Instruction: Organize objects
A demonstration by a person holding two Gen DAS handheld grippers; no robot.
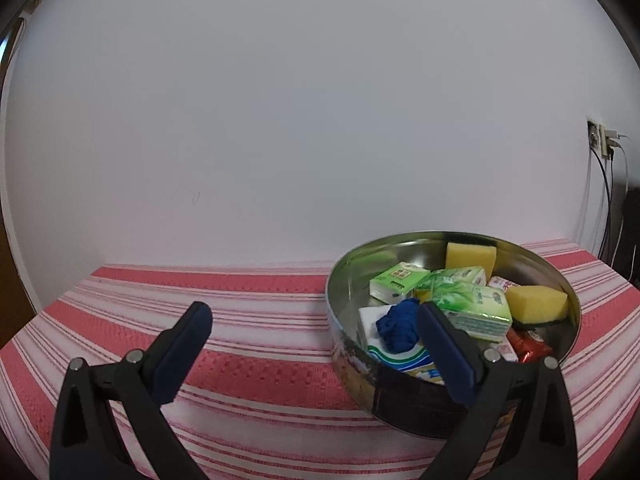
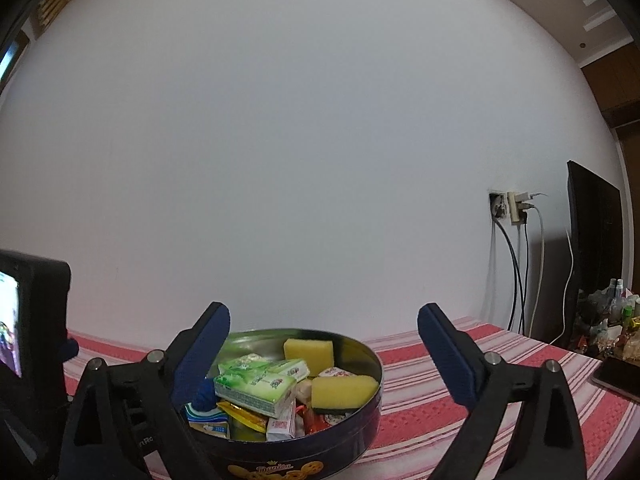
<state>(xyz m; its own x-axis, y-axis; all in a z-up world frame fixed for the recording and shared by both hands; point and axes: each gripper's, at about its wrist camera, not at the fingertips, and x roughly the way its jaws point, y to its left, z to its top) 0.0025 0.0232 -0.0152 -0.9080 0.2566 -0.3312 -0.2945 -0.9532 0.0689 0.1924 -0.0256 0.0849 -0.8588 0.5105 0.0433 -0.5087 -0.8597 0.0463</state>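
I see a white wall (image 1: 280,120) filling most of both views. Below it lies the worktop (image 1: 248,292), covered in a red-and-white striped cloth.

On the worktop stands a round metal tin (image 2: 360,412) with a dark printed side wall, lid off. In the left wrist view it sits right of centre (image 1: 340,292); in the right wrist view it sits low and centre-left.

Contents of the tin, as I read them:
- Green tissue packs (image 1: 476,312), stacked near the middle, the top one tilted.
- Two yellow sponges: one upright against the far wall (image 1: 471,258), one lying at the right rim (image 1: 538,304) on a dark scouring layer.
- A white-and-teal pack (image 1: 400,356) at the near side, with a crumpled blue cloth (image 1: 400,326) resting on it.
- A red wrapper (image 1: 528,344) near the right rim, partly buried.

The left gripper (image 1: 316,316) has its fingers spread wide with nothing between them; its right finger overlaps the tin in the view, and I cannot tell whether it touches.

The right gripper (image 2: 324,316) likewise has its fingers wide apart, empty, framing the tin from the near side.

A wall socket (image 2: 516,206) with plugged cables sits at right; a dark monitor (image 2: 592,240) stands beyond it.
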